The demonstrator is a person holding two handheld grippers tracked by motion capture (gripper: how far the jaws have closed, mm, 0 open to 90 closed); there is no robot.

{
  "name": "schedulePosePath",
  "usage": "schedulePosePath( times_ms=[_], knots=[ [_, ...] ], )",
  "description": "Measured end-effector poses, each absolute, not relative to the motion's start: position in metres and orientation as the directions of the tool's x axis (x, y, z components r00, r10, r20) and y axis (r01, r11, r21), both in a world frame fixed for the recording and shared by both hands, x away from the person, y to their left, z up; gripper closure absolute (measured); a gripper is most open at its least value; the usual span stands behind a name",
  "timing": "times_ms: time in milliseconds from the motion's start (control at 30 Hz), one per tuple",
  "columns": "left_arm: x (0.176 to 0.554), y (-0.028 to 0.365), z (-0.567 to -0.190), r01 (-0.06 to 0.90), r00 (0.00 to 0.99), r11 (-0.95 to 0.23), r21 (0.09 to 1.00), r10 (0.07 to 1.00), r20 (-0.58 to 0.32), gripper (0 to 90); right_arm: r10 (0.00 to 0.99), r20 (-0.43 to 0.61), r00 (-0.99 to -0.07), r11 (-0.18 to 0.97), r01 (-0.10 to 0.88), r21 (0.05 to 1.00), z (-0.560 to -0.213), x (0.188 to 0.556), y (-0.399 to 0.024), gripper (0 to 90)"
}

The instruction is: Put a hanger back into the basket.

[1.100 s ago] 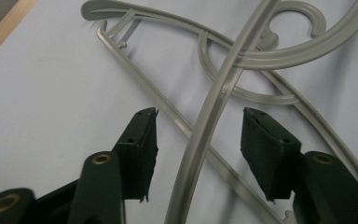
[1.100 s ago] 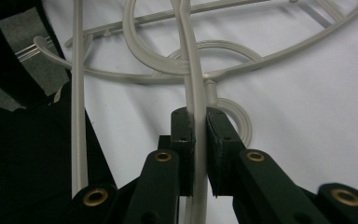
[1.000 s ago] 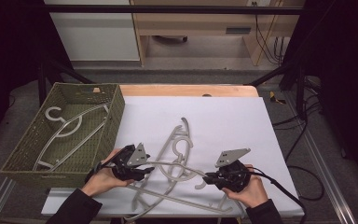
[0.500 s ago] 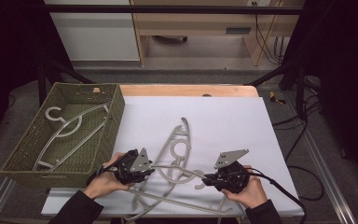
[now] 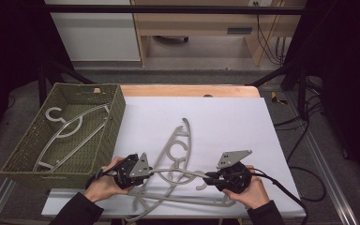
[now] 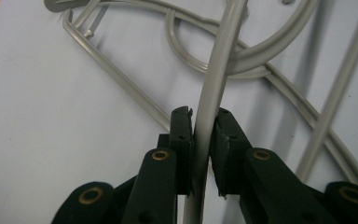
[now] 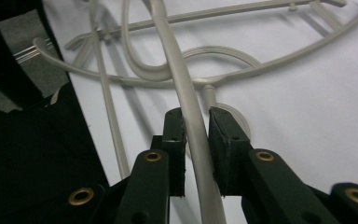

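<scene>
Several grey plastic hangers lie tangled on the white table cover [image 5: 225, 122]. One hanger's bar [image 5: 178, 172] runs between my two grippers near the front edge. My left gripper [image 5: 147, 172] has just been closing, and its pads now press that hanger bar [image 6: 221, 60] from both sides [image 6: 200, 121]. My right gripper [image 5: 208, 177] has just been opening: the same hanger's bar [image 7: 177, 60] runs between its jaws [image 7: 196, 119] with a small gap on one side. Another hanger [image 5: 180, 140] lies behind and a third [image 5: 183, 200] in front.
A green woven basket [image 5: 115, 122] stands at the left edge of the table with a grey hanger [image 5: 70, 129] inside. The table's wooden far edge [image 5: 187, 90] shows beyond the cover. A cable [image 5: 286, 192] trails from the right gripper.
The left gripper's jaws have come together on the hanger bar. The right hand has stayed where it was.
</scene>
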State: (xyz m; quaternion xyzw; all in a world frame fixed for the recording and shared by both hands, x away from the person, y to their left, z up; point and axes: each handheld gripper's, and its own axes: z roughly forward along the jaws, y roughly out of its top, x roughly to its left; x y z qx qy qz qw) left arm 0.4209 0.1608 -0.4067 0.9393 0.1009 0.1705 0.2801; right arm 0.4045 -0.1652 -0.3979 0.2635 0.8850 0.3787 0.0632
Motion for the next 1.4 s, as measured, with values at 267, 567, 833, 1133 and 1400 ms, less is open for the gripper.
schedulePosePath(
  times_ms=[267, 567, 833, 1133, 1400],
  knots=[
    [0.412, 0.157, -0.400, 0.094, 0.925, -0.811, 0.578, 0.286, 0.250, 82.4, 0.551, 0.068, -0.832, 0.510, 0.400, 0.762, -0.392, 0.405, -0.174, 63.5],
    [0.415, 0.164, -0.392, 0.184, 0.890, -0.770, 0.611, 0.394, 0.228, 82.6, 0.639, 0.034, -0.768, 0.370, 0.346, 0.862, -0.385, 0.405, -0.188, 39.8],
    [0.420, 0.174, -0.386, 0.256, 0.844, -0.737, 0.625, 0.485, 0.227, 82.7, 0.694, 0.046, -0.718, 0.295, 0.342, 0.892, -0.384, 0.404, -0.202, 25.7],
    [0.422, 0.196, -0.369, 0.322, 0.773, -0.644, 0.694, 0.602, 0.200, 82.6, 0.746, 0.056, -0.663, 0.250, 0.358, 0.900, -0.391, 0.398, -0.222, 15.2],
    [0.425, 0.213, -0.352, 0.347, 0.729, -0.594, 0.725, 0.658, 0.190, 82.6, 0.796, 0.080, -0.599, 0.201, 0.388, 0.899, -0.399, 0.402, -0.232, 5.8]
  ],
)
